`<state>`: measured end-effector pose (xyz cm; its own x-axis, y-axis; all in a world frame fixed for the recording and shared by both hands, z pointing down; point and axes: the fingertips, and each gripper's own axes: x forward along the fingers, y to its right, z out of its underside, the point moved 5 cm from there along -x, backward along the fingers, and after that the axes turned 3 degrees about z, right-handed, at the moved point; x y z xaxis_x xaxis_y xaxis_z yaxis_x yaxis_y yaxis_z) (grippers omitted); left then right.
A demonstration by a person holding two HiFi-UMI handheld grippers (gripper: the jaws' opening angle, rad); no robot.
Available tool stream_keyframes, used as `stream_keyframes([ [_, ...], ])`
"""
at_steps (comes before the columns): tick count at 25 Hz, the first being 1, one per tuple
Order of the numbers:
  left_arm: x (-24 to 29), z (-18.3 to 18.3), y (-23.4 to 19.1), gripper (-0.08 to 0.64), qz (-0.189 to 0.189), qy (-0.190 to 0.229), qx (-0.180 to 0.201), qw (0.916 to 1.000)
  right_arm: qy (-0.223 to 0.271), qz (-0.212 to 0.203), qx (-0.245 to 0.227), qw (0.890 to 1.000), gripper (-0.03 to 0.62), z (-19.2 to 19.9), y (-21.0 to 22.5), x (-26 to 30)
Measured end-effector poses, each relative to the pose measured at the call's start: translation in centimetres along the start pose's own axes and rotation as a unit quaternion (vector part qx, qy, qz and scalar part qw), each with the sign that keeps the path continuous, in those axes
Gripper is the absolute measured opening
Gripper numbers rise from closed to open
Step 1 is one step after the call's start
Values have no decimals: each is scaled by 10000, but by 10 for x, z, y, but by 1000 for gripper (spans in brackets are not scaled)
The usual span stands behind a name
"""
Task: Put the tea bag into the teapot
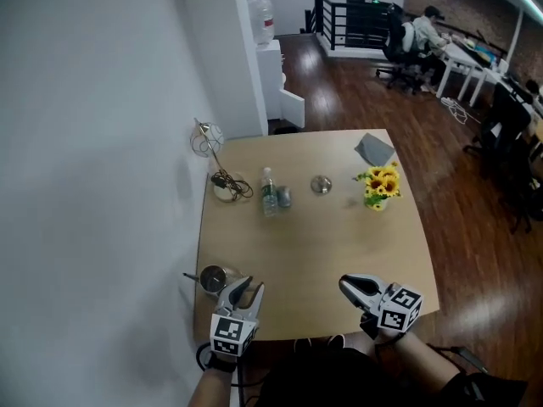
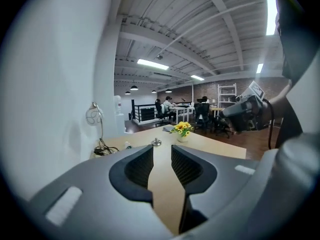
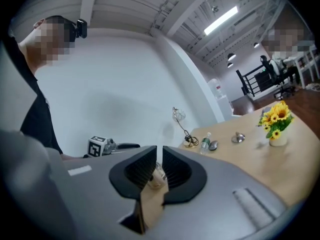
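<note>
- Steel-toned teapot (image 1: 212, 278): stands at the worktop's (image 1: 322, 236) near left corner, handle pointing left; whether its mouth is uncovered cannot be made out.
- Left tool (image 1: 249, 289): just right of the teapot, jaws partly apart, nothing between them.
- Right tool (image 3: 159, 152): at the worktop's near edge, well apart from the teapot, jaws drawn almost together on what appears to be the tea bag (image 3: 156, 176).
- Tea bag, appearance: small, pale tan and whitish, slightly crumpled; only a sliver shows between the pads. No string or tag can be made out.
- Tea bag, handling (judged): very light, soft, thin-walled, liable to tear or slip under a shifting pinch. Best held by a light nip across its upper body, with the bulk hanging free below the pads for a clean drop.
</note>
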<state>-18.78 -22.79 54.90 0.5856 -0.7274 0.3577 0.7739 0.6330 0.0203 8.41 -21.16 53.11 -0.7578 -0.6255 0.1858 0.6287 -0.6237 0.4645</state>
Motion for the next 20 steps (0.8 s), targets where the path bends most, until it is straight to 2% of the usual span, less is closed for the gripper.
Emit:
stream_keyframes([
  [4,3,5,35,107,583,5,3,9983,203,211,37,9996,25,8,-14,-14],
  [8,-1,14,61,111,875,2,61,9961,228,314,55,9992,8,22,-30,-31],
  [11,-11,19,82,114,920,-63,141,9956,153,407,31,9990,8,33,-40,-49],
  [15,-28,33,112,127,833,-134,-55,9964,79,362,-112,9993,8,50,-55,-80],
  [20,-55,50,169,130,744,-121,-185,9970,-22,249,-308,9992,8,78,-76,-131],
])
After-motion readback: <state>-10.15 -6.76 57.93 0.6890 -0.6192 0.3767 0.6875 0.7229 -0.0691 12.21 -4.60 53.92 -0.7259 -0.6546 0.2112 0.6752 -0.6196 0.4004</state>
